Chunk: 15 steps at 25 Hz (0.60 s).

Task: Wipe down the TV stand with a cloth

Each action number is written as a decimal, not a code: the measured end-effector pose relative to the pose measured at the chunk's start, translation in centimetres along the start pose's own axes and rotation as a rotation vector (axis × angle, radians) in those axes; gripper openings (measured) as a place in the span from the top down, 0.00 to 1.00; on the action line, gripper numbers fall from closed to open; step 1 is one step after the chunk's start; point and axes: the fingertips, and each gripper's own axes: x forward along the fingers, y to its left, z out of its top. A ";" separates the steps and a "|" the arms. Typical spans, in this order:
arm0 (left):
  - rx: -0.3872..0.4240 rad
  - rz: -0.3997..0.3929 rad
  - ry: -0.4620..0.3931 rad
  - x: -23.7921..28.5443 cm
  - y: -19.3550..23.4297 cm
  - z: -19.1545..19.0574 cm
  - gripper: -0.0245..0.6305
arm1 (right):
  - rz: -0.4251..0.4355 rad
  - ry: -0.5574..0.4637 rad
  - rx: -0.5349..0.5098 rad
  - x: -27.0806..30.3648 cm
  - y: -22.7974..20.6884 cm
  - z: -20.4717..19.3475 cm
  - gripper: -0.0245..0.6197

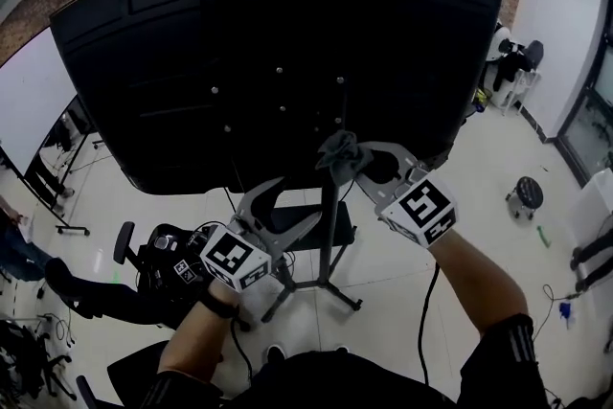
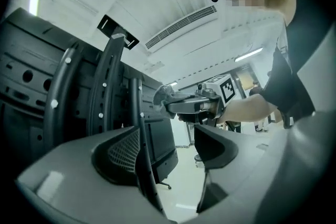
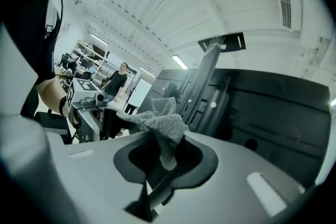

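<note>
Right gripper (image 1: 362,166) fingers clenched on bunched grey cloth (image 1: 339,152), tuft pointing toward TV stand (image 1: 329,235) post. Post upright. Left gripper (image 1: 283,212) fingers spread, near post.

Right tool (image 1: 364,166) pinching grey cloth (image 1: 340,151) at stand pole (image 1: 330,235), left tool (image 1: 290,203) lower, black TV back (image 1: 239,62)

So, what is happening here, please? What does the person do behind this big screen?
A person stands behind the TV with a gripper in each hand. The right gripper is shut on a grey cloth and holds it at the top of the stand's pole, close under the back of the screen. The left gripper is lower down by the stand, its jaws apart and clamped on nothing.
</note>
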 end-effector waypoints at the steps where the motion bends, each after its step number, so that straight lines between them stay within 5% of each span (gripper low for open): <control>1: 0.008 -0.002 -0.014 0.4 0.0 1.3 0.43 | -0.009 -0.008 -0.006 -0.3 -0.8 0.9 0.87; 7: 0.076 -0.008 -0.070 2.4 -0.2 7.5 0.43 | -0.044 -0.019 -0.030 -0.7 -5.3 5.1 0.87; 15: 0.095 0.009 -0.097 4.7 0.7 10.2 0.43 | -0.116 0.024 -0.138 1.5 -11.8 8.5 0.87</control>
